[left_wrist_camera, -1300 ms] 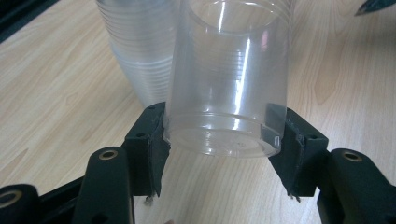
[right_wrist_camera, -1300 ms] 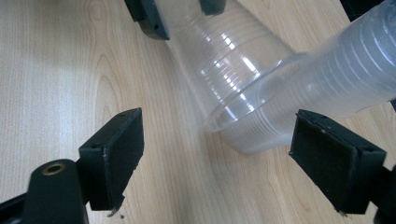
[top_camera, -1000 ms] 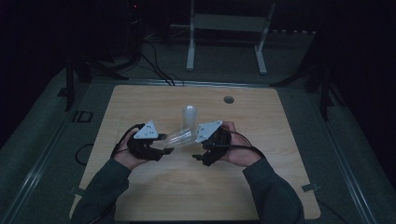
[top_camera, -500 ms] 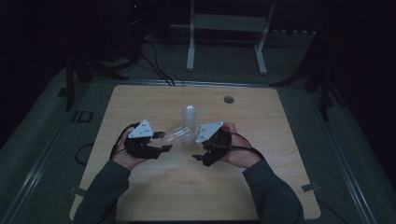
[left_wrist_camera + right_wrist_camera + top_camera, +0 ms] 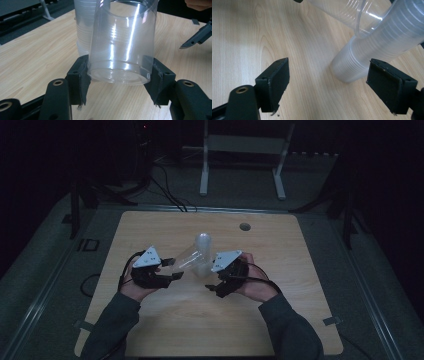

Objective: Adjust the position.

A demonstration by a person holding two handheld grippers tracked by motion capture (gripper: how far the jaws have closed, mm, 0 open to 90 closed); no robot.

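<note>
The left claw [image 5: 117,82] is clenched on the base of a clear plastic cup [image 5: 122,45] — the cup is tilted, above the desk [image 5: 165,227]. Just beside it stands a stack of cups [image 5: 372,47] — the right claw [image 5: 328,82] is released, jaws apart near the stack's bottom, not touching.

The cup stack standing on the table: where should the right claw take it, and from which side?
Grip the cup stack low, near its base on the table, coming in level from its bare right side. The right claw stands open beside it there. The single cup, held by the left claw, leans against it from the left, crowding the upper part.
</note>
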